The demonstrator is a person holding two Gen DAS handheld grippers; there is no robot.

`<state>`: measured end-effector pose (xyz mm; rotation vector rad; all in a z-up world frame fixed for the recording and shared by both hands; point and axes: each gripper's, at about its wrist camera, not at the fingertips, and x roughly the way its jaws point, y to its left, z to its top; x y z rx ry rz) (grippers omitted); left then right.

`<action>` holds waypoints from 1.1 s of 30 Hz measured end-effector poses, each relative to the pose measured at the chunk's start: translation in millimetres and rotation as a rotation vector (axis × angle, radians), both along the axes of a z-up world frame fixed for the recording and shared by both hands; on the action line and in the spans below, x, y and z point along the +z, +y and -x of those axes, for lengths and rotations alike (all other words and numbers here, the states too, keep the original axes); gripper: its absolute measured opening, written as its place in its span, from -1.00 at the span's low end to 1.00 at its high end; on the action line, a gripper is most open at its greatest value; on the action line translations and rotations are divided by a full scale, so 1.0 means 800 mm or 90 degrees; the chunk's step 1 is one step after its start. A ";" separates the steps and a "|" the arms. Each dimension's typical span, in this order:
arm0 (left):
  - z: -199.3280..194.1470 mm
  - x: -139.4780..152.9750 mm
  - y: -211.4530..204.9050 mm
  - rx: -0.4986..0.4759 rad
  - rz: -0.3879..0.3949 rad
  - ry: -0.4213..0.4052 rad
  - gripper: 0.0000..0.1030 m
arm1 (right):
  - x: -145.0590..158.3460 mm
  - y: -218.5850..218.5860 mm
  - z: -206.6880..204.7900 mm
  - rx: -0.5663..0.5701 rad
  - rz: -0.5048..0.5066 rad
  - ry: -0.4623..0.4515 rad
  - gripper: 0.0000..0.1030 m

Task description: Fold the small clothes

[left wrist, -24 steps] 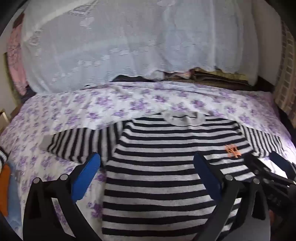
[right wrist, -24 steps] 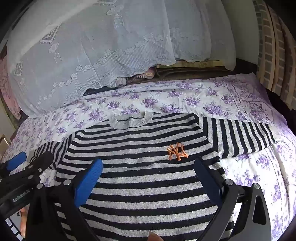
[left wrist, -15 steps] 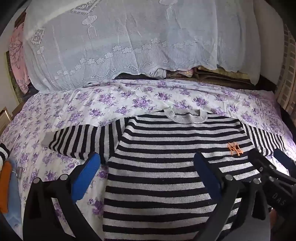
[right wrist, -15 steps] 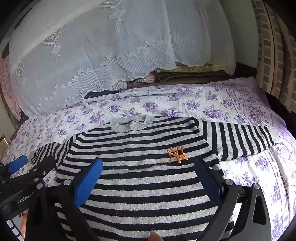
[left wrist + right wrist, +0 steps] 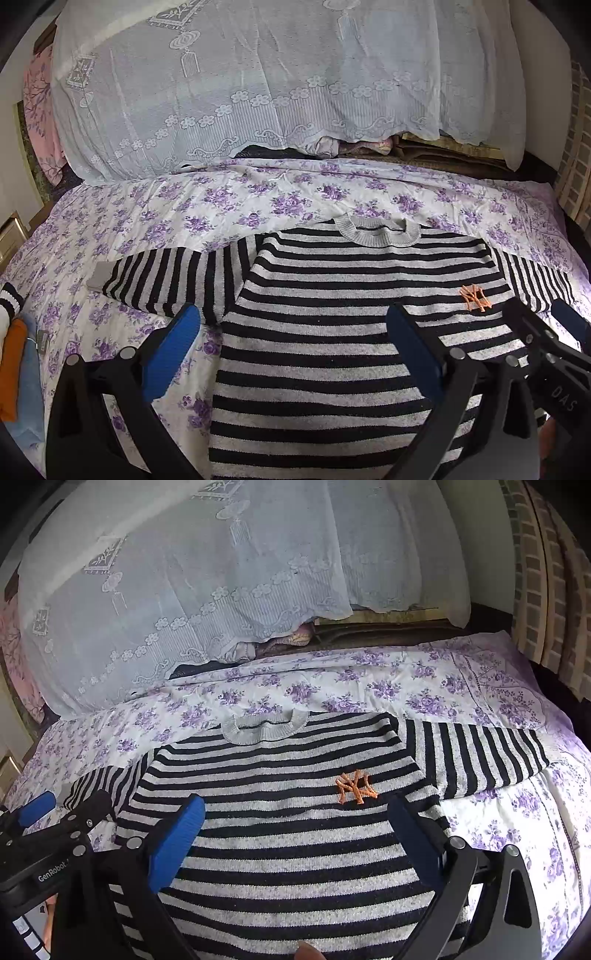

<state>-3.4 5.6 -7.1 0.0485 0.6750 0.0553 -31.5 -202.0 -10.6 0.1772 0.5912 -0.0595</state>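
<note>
Striped black-and-grey knitted sweater (image 5: 354, 325) lies flat, front side up, on the purple-flowered white bedsheet (image 5: 229, 199), just ahead of and beneath both grippers. The left gripper (image 5: 295, 354) hovers over the garment's lower left part with its blue-padded fingers (image 5: 173, 350) spread wide and nothing between them; one pad hangs over the sheet beside the hem, the other over the stripes. The right gripper (image 5: 295, 834) is likewise released, its jaws wide apart above the chest, just below the orange embroidered logo (image 5: 356, 782). Each sleeve stretches sideways from the body, and the grey ribbed collar (image 5: 264, 725) points away from the grippers. Beyond the sweater, a white lace cloth (image 5: 207, 583) drapes over a pile at the far edge of the bed. Folded orange and blue clothes (image 5: 16, 376) sit at the left edge of the left wrist view.
</note>
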 end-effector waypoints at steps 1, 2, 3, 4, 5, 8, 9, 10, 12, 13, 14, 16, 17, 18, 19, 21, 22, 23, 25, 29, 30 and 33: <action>0.000 0.000 0.001 0.001 0.000 0.000 0.91 | 0.000 0.000 0.000 0.000 0.000 0.000 0.93; 0.000 0.000 0.001 0.001 0.001 0.001 0.91 | 0.000 0.000 0.000 0.000 0.000 0.000 0.93; 0.000 -0.001 0.001 0.002 0.001 0.000 0.91 | 0.000 0.000 0.000 0.000 0.000 0.000 0.93; 0.000 -0.001 0.001 0.003 0.001 0.000 0.91 | 0.000 0.000 0.000 0.001 0.000 -0.001 0.93; 0.000 -0.001 0.001 0.004 0.001 0.000 0.91 | 0.000 0.000 0.000 0.001 0.000 -0.001 0.93; 0.000 -0.002 0.001 0.005 0.000 -0.001 0.91 | 0.000 -0.001 0.000 0.001 0.000 -0.001 0.93; 0.000 -0.002 0.001 0.005 -0.002 -0.002 0.91 | 0.000 -0.001 0.000 0.001 0.000 -0.001 0.93; 0.000 -0.002 0.001 0.006 -0.003 -0.002 0.91 | 0.000 -0.001 0.000 0.001 0.000 0.000 0.93; 0.000 -0.003 0.001 0.006 -0.003 -0.001 0.91 | -0.001 -0.001 0.000 0.000 0.000 -0.001 0.93; 0.000 -0.003 0.001 0.006 -0.002 -0.002 0.91 | -0.001 -0.001 0.001 0.001 -0.001 -0.001 0.93; 0.000 -0.003 0.001 0.006 -0.002 -0.002 0.91 | -0.001 -0.001 0.001 0.000 0.000 -0.002 0.93; 0.000 -0.003 0.001 0.006 -0.002 -0.002 0.91 | -0.001 -0.001 0.000 0.000 0.000 -0.001 0.93; 0.000 -0.003 0.002 0.006 -0.002 -0.002 0.91 | -0.001 -0.001 0.001 0.001 0.000 -0.001 0.93; 0.000 -0.003 0.002 0.006 -0.002 -0.002 0.91 | -0.001 -0.001 0.000 0.001 0.000 -0.001 0.93; 0.000 -0.003 0.002 0.005 -0.002 -0.001 0.91 | -0.001 -0.001 0.001 0.001 0.000 -0.001 0.93; 0.001 -0.004 0.002 0.005 -0.003 -0.002 0.91 | -0.001 -0.001 0.001 0.001 0.000 -0.001 0.93; 0.001 -0.004 0.003 0.006 -0.002 -0.002 0.91 | 0.000 -0.001 0.001 0.001 0.000 -0.001 0.93; 0.001 -0.004 0.003 0.006 -0.002 -0.002 0.91 | -0.001 -0.001 0.001 0.001 0.001 -0.001 0.93; 0.003 -0.005 0.005 0.007 -0.002 -0.004 0.91 | 0.000 -0.001 0.001 0.000 0.001 -0.001 0.93; 0.002 -0.005 0.007 0.008 -0.002 -0.004 0.91 | 0.000 -0.001 0.001 0.000 0.000 -0.002 0.93; 0.002 -0.005 0.007 0.008 -0.002 -0.003 0.91 | 0.000 -0.001 0.001 0.001 0.000 -0.002 0.93; 0.003 -0.006 0.010 0.010 -0.003 -0.004 0.91 | -0.001 -0.001 0.001 0.001 0.000 -0.001 0.93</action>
